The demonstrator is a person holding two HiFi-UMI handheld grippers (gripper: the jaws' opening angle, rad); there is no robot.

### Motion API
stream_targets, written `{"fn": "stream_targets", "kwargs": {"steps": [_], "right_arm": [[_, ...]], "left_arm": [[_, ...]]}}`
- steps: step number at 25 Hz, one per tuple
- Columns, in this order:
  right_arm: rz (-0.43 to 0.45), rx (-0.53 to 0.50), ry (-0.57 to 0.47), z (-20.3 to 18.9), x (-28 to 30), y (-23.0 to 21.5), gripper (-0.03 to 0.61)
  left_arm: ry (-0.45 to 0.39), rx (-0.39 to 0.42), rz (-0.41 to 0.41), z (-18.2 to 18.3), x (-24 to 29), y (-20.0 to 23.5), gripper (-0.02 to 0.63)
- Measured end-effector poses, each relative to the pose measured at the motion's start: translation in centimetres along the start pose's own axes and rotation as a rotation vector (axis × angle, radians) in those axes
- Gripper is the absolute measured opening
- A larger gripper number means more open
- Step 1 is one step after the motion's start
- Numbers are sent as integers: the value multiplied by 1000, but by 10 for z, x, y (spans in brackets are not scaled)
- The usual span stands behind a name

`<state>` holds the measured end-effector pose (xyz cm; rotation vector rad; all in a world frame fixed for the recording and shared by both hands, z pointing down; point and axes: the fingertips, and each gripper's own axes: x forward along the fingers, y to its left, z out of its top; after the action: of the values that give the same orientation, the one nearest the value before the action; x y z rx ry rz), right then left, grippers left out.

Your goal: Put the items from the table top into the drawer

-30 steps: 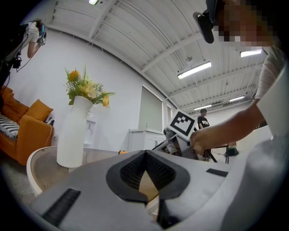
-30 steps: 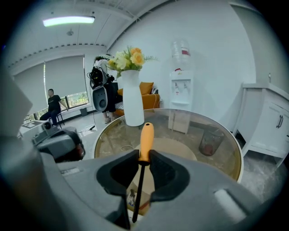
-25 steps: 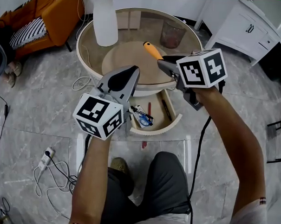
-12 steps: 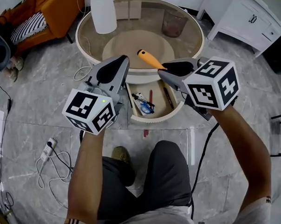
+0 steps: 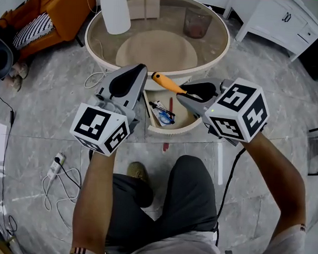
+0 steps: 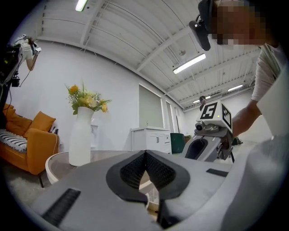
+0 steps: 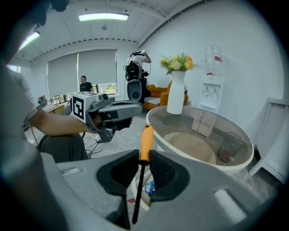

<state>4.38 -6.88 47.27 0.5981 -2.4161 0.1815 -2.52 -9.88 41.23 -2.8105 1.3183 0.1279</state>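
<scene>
Right tool (image 7: 143,159) is clamped on the screwdriver (image 7: 145,143) — its own view shows the pads at the base of the orange handle w/ the black shaft running back btwn them, which the head view hides. Head view shows the screwdriver above the open drawer (image 5: 172,130), at the near edge of the round surface (image 5: 217,55). Left tool (image 6: 145,155) — pads together, nothing btwn.

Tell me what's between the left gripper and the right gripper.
In the head view, the screwdriver: its orange handle juts from the jaws of the right gripper toward the left gripper, above the open drawer.
</scene>
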Motion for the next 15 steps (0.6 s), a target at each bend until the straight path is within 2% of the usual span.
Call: {"fn": "stream_targets", "kwargs": {"steps": [5, 9, 12, 15], "right_arm": [[22, 7, 38, -29, 13, 12, 75], [14, 12, 77, -56, 33, 14, 75], [-2, 4, 108, -76, 51, 12, 75], [-27, 10, 125, -93, 68, 7, 75]], "left_arm": [[0, 35, -53, -2, -8, -23, 0], [11, 39, -114, -17, -11, -38, 0], [-15, -2, -118, -20, -14, -35, 0], [-38, 2, -112, -18, -16, -28, 0]]}}
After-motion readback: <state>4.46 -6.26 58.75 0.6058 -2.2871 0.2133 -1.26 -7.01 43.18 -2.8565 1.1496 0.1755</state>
